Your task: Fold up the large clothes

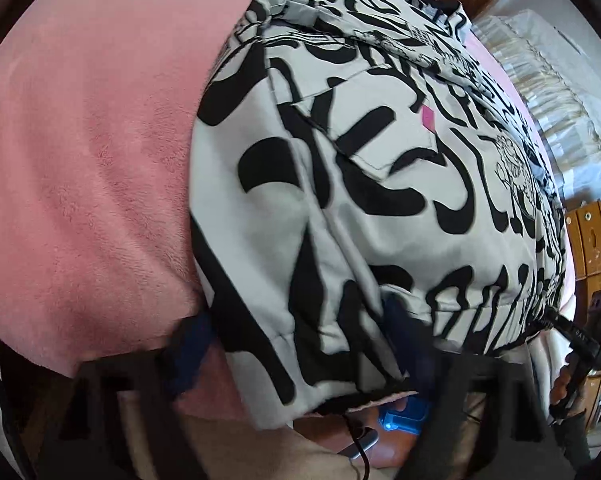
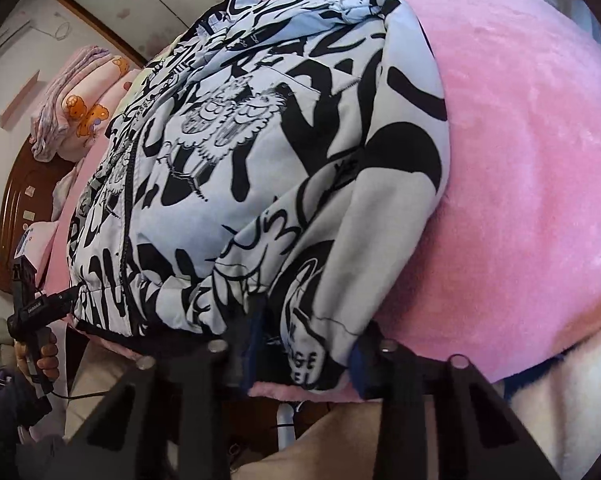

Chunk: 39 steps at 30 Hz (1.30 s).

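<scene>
A white jacket with a bold black print [image 1: 372, 184] lies on a pink plush bed cover [image 1: 92, 160], sleeves folded in over the body. It also shows in the right wrist view [image 2: 260, 168]. My left gripper [image 1: 300, 344] is open, its blue-padded fingers [image 1: 404, 336] straddling the jacket's near hem at the bed's edge. My right gripper [image 2: 304, 340] is open, its fingers either side of the folded sleeve's cuff [image 2: 312, 356] at the near edge. The left gripper also shows at the left of the right wrist view [image 2: 70, 292].
The pink bed cover [image 2: 520, 160] extends wide to the jacket's sides. Folded pink bedding [image 2: 76, 116] is stacked by a wooden headboard [image 2: 12, 208]. Wooden cabinets [image 1: 592, 248] and plastic-wrapped stacks [image 1: 548, 80] stand beyond the bed. A blue object [image 1: 404, 420] and a cable lie on the floor.
</scene>
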Available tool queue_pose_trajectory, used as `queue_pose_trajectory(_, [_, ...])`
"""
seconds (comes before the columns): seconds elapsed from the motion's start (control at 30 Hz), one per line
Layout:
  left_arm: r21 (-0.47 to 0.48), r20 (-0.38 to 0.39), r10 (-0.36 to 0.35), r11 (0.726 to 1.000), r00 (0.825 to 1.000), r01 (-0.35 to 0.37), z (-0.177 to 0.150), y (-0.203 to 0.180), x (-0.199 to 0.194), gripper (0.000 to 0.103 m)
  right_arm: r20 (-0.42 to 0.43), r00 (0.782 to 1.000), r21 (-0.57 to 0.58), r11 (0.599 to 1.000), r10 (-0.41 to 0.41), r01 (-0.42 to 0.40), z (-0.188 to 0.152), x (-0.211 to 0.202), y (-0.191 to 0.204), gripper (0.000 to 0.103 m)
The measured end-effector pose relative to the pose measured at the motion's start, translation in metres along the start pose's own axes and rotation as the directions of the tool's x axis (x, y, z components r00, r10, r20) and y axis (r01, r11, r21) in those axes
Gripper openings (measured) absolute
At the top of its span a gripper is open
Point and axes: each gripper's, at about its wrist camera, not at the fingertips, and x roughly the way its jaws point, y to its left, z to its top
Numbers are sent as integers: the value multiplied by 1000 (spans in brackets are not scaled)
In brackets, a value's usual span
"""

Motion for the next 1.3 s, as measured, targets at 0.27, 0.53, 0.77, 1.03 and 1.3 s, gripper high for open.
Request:
queue_pose_trajectory(0.27, [34,14,-74,997,997,74,9,-34,-24,15,27,999,-29,999,20,-19,15,-30,19,15])
queue_pose_trajectory(0.53, [-42,202,-390,913,898,406,70,-64,-92,11,139,974,-33,983,181,-178,70,-85,43,14])
queue_pose_trajectory(0.77, [-98,401,-358,898,843,428,199,-73,-121,11,300,918,-7,963,258,-269,198,-116,56,14])
queue_pose_trajectory(1.03, [-283,339,-179,917,924,281,339,-41,-43,78,334,936,133,978,111,-163,343,-56,32,58])
queue_pose_trajectory(1.3, [-236,215,-40,967,976,92,369,-23,26,83,190,976,70,993,-111,99,367,35,17,63])
